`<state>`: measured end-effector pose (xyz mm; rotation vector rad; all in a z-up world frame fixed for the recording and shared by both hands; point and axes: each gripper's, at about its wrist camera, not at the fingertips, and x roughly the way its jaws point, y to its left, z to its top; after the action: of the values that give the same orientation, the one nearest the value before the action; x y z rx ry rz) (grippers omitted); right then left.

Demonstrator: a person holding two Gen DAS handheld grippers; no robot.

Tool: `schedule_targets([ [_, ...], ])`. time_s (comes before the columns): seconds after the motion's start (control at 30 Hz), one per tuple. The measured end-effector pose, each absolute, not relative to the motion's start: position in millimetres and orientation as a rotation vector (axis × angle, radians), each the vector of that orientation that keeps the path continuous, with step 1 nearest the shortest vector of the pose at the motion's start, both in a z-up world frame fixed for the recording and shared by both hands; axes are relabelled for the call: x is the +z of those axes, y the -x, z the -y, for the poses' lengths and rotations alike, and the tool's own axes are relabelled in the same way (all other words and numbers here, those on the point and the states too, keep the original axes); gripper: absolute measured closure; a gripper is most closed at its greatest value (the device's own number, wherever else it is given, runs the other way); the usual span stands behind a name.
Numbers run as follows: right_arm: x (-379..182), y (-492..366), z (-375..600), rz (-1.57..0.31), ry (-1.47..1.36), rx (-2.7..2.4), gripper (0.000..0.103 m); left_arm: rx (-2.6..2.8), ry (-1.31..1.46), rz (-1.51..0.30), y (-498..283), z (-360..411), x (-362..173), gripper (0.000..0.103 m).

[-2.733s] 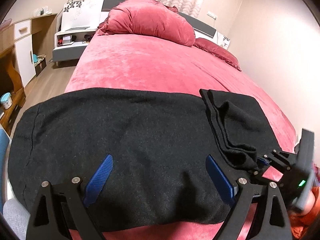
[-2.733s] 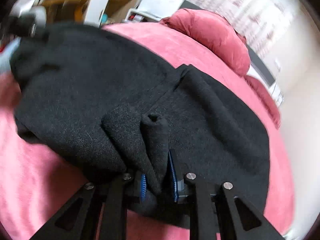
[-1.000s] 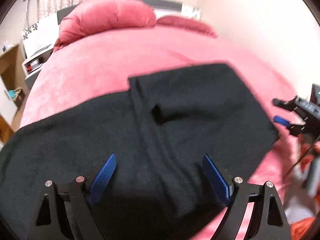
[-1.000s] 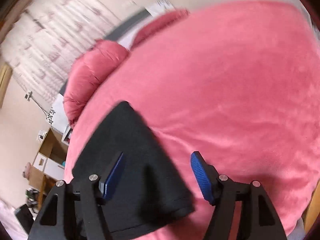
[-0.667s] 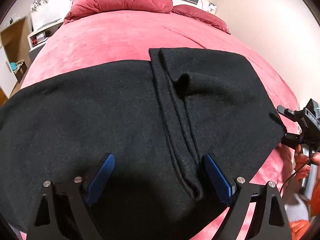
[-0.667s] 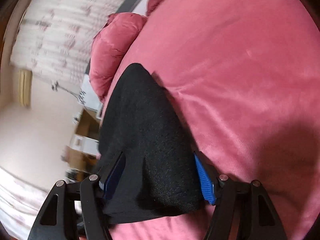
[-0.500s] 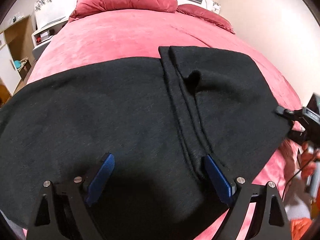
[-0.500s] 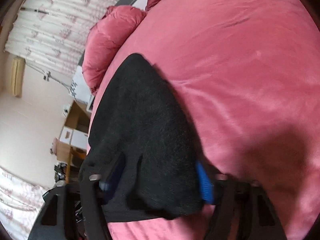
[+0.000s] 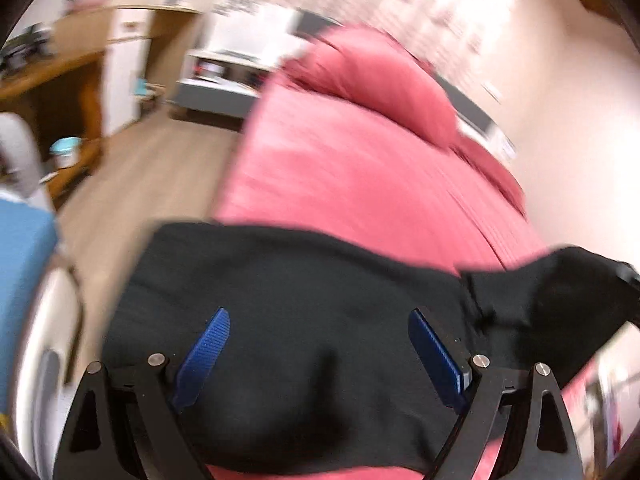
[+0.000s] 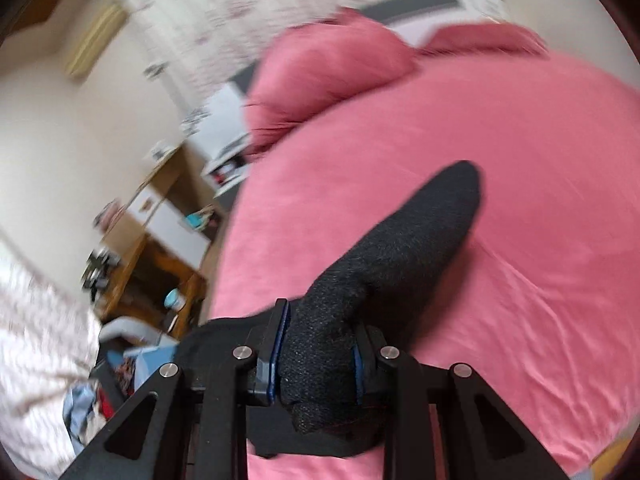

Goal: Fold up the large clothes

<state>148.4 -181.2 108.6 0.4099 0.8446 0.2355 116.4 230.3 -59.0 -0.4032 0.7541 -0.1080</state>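
Black garment [image 9: 304,312] edge pinched (just closing) by right gripper [image 10: 318,356] | left gripper [image 9: 320,350] spread

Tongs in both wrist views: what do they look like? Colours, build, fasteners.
Both are alike. The left tongs have matte black fingers with triangular cut-outs, silver round bolt heads at the pivots, and ribbed blue pads on the inner faces. The right tongs show the same black linkage, silver bolts and blue pads. No cables, markings or sleeves can be made out.
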Motion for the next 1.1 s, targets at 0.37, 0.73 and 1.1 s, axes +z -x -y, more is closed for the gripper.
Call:
schedule_targets([
  [0.37,108.7,-159.8,-100.6,-0.884,-0.054,0.631,0.078,0.187,0.77,-0.711,-82.6,-391.4,-107.9,0.012],
  [0.73,-26.6,-144.2,-156.6,-1.174,-0.082,0.805,0.065,0.12,0.94,-0.806,-71.7,-388.4,-135.6,0.012],
  [1.1,-20.7,-130.4,53.6,-1.065,-0.302,0.196,0.063,-0.19,0.589,-1.023,-157.3,-276.4,-113.9,0.007],
])
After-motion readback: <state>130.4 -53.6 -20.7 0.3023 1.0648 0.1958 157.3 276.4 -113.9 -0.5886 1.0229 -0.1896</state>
